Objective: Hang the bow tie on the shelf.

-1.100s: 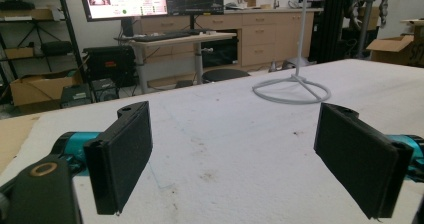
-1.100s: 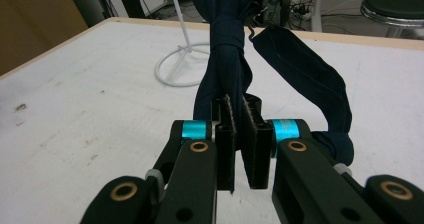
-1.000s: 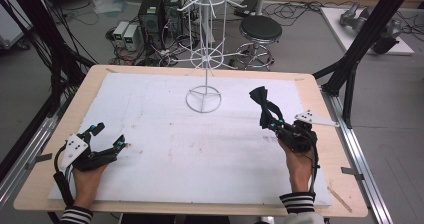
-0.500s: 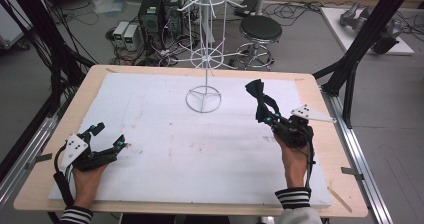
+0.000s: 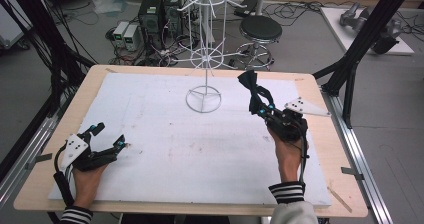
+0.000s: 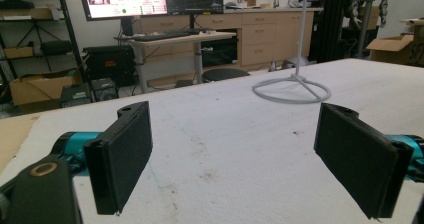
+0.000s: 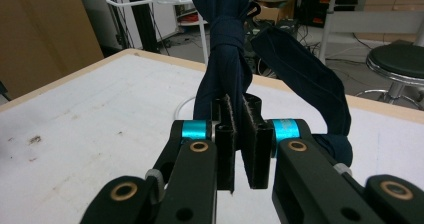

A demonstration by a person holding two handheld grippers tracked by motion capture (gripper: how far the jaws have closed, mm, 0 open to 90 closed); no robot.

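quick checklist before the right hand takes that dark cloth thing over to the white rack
1. Grip on the dark knotted cloth: right gripper has its jaws closed on it just below the knot. Ok.
2. Cloth clear of the table: in the high view it is lifted above the white mat. Ok.
3. Loose tail: one end droops to the right of the jaws in the right gripper view and may snag. Not ok.
4. White wire rack: standing upright on its ring base, arms look bare. Ok.
5. Left gripper: open, resting low at the near left, away from the path. Ok.
6. Loop or hook to hang the cloth by: cannot tell.
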